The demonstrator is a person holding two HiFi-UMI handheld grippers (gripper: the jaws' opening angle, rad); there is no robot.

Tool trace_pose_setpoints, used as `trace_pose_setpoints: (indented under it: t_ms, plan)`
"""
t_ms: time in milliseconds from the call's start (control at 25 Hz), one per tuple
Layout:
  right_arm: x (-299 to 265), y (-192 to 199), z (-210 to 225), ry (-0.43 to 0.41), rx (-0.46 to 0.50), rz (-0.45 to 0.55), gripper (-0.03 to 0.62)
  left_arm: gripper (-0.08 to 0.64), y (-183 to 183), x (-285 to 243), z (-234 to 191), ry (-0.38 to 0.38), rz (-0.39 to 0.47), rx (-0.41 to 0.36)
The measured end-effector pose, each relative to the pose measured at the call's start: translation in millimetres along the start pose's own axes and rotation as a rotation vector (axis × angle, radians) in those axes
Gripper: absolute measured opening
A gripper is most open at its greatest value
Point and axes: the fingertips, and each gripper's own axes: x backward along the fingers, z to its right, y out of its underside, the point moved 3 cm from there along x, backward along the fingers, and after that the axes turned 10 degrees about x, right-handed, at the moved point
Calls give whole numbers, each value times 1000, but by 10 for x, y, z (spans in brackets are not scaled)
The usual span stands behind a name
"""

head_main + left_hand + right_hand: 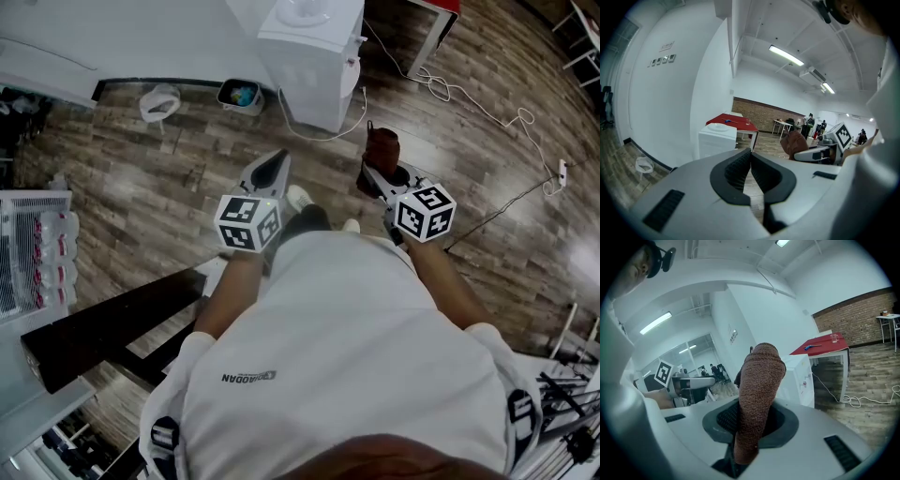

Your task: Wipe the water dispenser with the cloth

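The white water dispenser [314,56] stands on the wood floor against the far wall, roughly a step ahead of both grippers. My right gripper [377,174] is shut on a brown cloth [382,148] that sticks up out of its jaws; in the right gripper view the cloth [757,390] fills the middle and the dispenser [802,379] shows just behind it. My left gripper [271,172] is held level with the right one, its jaws shut with nothing between them. The left gripper view shows the dispenser [717,139] ahead to the left.
A white bin [159,101] and a small tub [241,94] sit by the wall left of the dispenser. A red table [442,7] stands to its right, with a white cable [469,98] looping across the floor. A dark bench [112,328] and a rack [33,253] lie at my left.
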Motion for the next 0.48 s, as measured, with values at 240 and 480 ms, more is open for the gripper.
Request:
trace_pose_setpoints:
  t_ms: [240, 480]
  plan:
    - [-19, -59, 19, -1, 15, -2, 72, 0, -38, -26, -9, 0, 4, 16]
    - [-11, -57, 30, -3, 22, -10, 72, 0, -53, -66, -19, 2, 3, 36]
